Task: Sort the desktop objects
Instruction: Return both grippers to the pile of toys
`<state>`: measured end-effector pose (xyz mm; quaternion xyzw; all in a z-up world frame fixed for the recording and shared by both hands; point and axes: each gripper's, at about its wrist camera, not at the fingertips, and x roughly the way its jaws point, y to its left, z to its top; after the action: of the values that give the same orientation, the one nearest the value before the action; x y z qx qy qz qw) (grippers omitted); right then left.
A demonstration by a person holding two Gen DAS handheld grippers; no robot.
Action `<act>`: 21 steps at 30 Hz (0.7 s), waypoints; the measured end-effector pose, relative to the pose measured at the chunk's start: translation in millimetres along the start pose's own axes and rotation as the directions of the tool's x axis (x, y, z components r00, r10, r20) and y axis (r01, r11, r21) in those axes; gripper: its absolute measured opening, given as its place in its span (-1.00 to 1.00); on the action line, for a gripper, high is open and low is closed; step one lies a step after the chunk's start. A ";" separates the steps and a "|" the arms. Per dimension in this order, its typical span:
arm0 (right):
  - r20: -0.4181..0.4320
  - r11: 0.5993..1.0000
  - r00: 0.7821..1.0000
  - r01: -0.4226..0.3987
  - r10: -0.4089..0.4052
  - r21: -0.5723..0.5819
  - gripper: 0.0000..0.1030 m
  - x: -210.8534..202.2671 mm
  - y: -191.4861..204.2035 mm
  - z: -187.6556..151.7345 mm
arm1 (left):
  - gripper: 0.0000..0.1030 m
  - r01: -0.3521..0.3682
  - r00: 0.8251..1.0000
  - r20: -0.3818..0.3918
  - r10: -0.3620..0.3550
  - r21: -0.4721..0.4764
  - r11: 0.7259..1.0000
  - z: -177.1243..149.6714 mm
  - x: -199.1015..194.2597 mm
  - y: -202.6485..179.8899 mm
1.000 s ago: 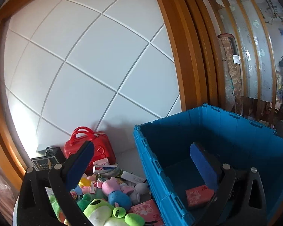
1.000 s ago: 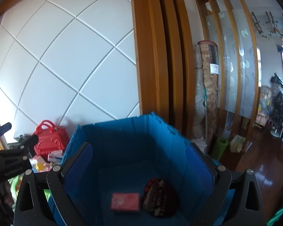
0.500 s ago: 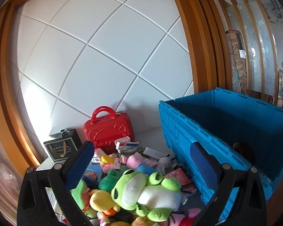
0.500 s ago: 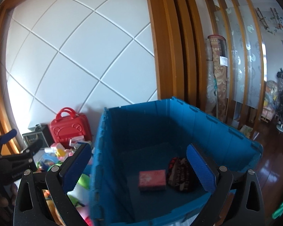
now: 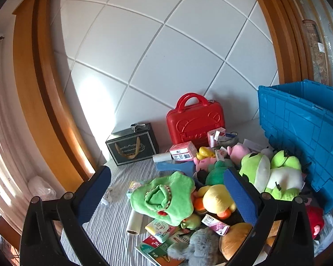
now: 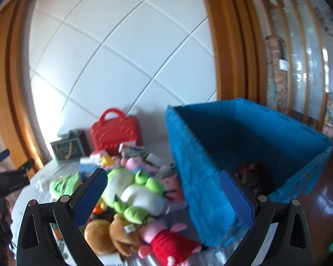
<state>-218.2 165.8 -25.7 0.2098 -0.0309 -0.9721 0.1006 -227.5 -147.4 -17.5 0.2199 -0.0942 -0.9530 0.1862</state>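
Big blue crate (image 6: 244,146) sits right of the toy pile, with a frog plush (image 5: 270,173) leaning on its wall. Left gripper (image 5: 166,190) and right gripper (image 6: 164,190) both hover over the pile, jaws spread wide, holding nothing.

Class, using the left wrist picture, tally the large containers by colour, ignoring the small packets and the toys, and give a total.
Red: 1, the handled case
Black: 1, the gift box
Blue: 1, the open crate
Total: 3
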 end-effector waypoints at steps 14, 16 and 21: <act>-0.239 0.941 0.957 -0.228 0.168 -0.251 0.99 97.7 60.7 -40.5 | 1.00 -0.085 0.988 -0.132 0.077 -0.054 0.995 -45.5 32.1 13.8; -0.252 0.935 0.946 -0.263 0.203 -0.238 0.99 108.1 57.5 -41.8 | 1.00 -0.086 0.987 -0.143 0.078 -0.048 0.995 -63.0 36.0 12.0; -0.279 0.935 0.931 -0.294 0.234 -0.199 0.99 127.0 48.9 -49.9 | 1.00 -0.036 0.971 -0.237 0.026 -0.039 0.999 -115.6 56.2 6.8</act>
<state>-301.9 90.6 -117.2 0.3111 0.0703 -0.9118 0.2588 -219.7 -187.1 -139.6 0.3260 -0.0543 -0.9189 0.2156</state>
